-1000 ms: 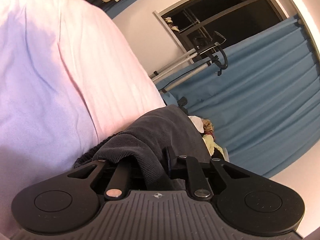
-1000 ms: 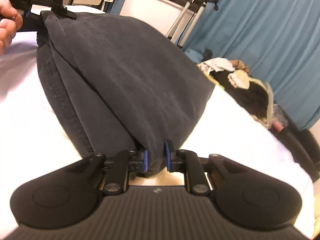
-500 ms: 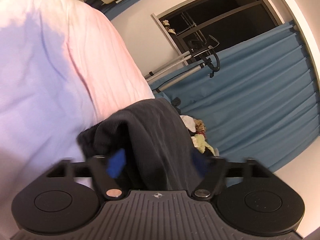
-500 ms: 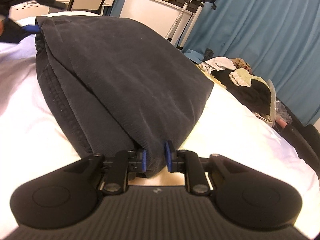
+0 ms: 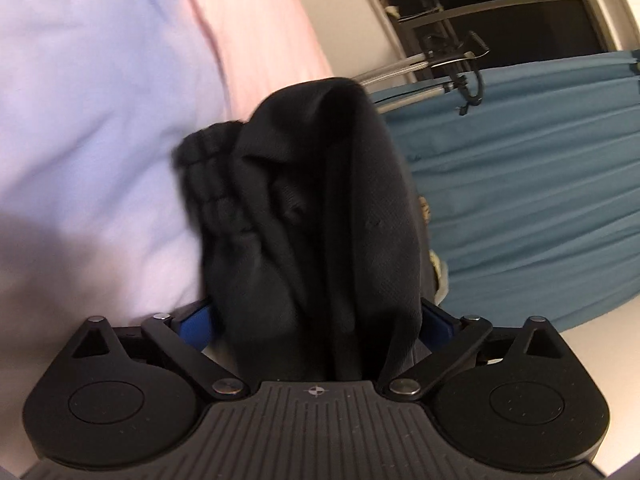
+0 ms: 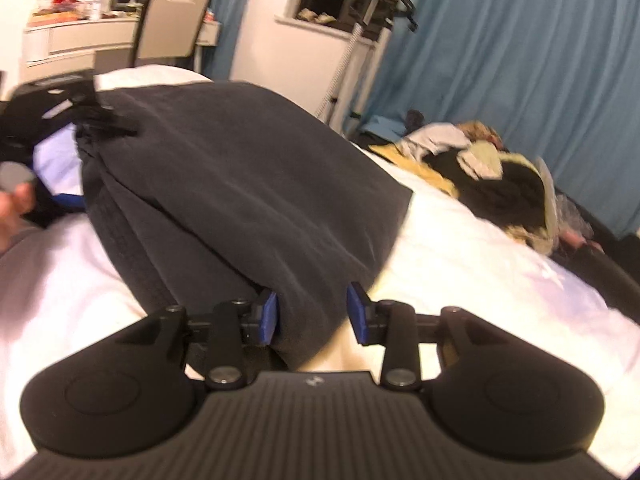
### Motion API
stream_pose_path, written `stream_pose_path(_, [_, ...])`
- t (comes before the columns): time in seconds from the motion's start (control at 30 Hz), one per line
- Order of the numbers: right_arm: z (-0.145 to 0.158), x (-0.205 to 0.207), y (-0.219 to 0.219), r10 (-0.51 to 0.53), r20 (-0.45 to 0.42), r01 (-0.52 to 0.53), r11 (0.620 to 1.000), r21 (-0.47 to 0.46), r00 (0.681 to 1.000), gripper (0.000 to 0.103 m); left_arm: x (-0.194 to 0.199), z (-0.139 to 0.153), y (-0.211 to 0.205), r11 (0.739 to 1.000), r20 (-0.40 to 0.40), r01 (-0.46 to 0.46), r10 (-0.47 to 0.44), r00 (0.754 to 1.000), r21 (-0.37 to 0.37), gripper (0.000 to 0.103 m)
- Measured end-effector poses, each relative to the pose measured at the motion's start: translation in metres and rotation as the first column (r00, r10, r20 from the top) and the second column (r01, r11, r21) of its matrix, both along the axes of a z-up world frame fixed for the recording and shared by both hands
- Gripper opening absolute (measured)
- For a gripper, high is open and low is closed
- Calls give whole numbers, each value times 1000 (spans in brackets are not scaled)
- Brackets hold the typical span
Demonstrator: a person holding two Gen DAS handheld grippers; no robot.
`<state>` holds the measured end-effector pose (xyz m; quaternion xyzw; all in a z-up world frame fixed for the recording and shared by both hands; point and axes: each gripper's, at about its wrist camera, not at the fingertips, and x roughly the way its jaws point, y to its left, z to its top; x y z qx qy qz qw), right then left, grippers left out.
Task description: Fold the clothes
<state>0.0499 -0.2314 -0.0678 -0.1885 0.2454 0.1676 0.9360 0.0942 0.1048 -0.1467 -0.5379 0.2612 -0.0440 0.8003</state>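
A dark grey folded garment point(image 6: 240, 184) lies on the white bed point(image 6: 480, 264). In the left wrist view it point(image 5: 320, 220) shows its gathered waistband end. My left gripper point(image 5: 316, 320) is open wide, its blue pads on either side of the garment's near end. My right gripper point(image 6: 312, 312) is open, with a corner of the garment lying between the blue pads. The left gripper shows blurred in the right wrist view point(image 6: 52, 128) at the garment's far left corner.
A pile of mixed clothes point(image 6: 492, 176) lies at the bed's far right. Blue curtains point(image 6: 520, 60) hang behind. A chair point(image 6: 172, 24) and a cluttered desk point(image 6: 68, 36) stand at the back left. A metal rack point(image 5: 448, 64) stands by the window.
Both grippers were shut on the garment a second ago. The left one opened first, then the right one, and the garment now lies loose on the bed.
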Motion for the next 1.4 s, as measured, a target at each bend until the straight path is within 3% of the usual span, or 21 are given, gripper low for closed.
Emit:
stream_pose_path(0.13, [1, -11, 13, 79, 45, -77, 996, -39, 996, 43, 7, -6, 4, 999, 28, -8, 9, 1000, -34, 101])
stream_pose_path(0.23, [1, -12, 15, 106, 40, -105, 994, -21, 994, 46, 4, -9, 12, 992, 64, -17, 26, 998, -127, 98])
stream_pose_path(0.3, [6, -9, 7, 93, 22, -94, 994, 60, 995, 46, 4, -6, 16, 987, 87, -9, 23, 996, -158, 96])
stream_pose_path(0.37, [15, -3, -10, 60, -11, -56, 974, 221, 998, 46, 6, -2, 19, 987, 106, 6, 12, 994, -160, 96])
stream_pose_path(0.43, [25, 4, -36, 8, -37, 9, 906, 424, 999, 48, 13, 0, 16, 997, 75, 27, -22, 997, -73, 95])
stream_pose_path(0.5, [28, 13, -61, -65, -69, 93, 821, 563, 995, 58, 21, -2, 12, 999, 32, 41, -41, 999, -13, 94])
stream_pose_path(0.6, [16, 37, -93, -137, -197, 237, 684, 690, 971, 62, 32, -10, 16, 999, -16, 38, -38, 999, -10, 91])
stream_pose_path(0.67, [-4, 59, -109, -160, -304, 337, 602, 724, 939, 62, 39, -10, 19, 999, -43, 37, -36, 998, 8, 88])
stream_pose_path(0.8, [-49, 98, -115, -81, -406, 379, 559, 737, 910, 65, 50, -10, 17, 998, -48, 33, -30, 998, 62, 83])
stream_pose_path(0.87, [-68, 111, -116, -30, -423, 381, 497, 780, 906, 65, 53, -9, 15, 997, -48, 25, -21, 999, 78, 80])
stream_pose_path(0.93, [-74, 118, -114, 6, -386, 345, 431, 833, 923, 63, 51, -9, 13, 996, -45, 16, -12, 999, 90, 78])
stream_pose_path(0.97, [-75, 122, -111, 18, -362, 322, 417, 850, 932, 61, 49, -9, 11, 995, -43, 12, -8, 999, 99, 75])
stream_pose_path(1.07, [-69, 127, -98, 1, -324, 286, 466, 837, 946, 40, 39, -6, 8, 992, -35, 1, 3, 999, 125, 66])
stream_pose_path(1.17, [-59, 117, -94, -30, -301, 280, 465, 840, 953, 25, 31, -1, 5, 990, -22, -9, 12, 1000, 139, 54])
stream_pose_path(1.27, [-39, 103, -88, -50, -263, 256, 468, 846, 963, 20, 22, 13, 3, 988, -7, -15, 17, 1000, 153, 45])
stream_pose_path(1.33, [-24, 91, -85, -57, -238, 237, 460, 856, 970, 18, 14, 31, -2, 977, 17, 5, -9, 1000, 211, 43])
stream_pose_path(1.4, [-6, 76, -84, -68, -206, 213, 474, 854, 976, 17, 5, 49, -3, 974, 46, 27, -38, 998, 225, 42])
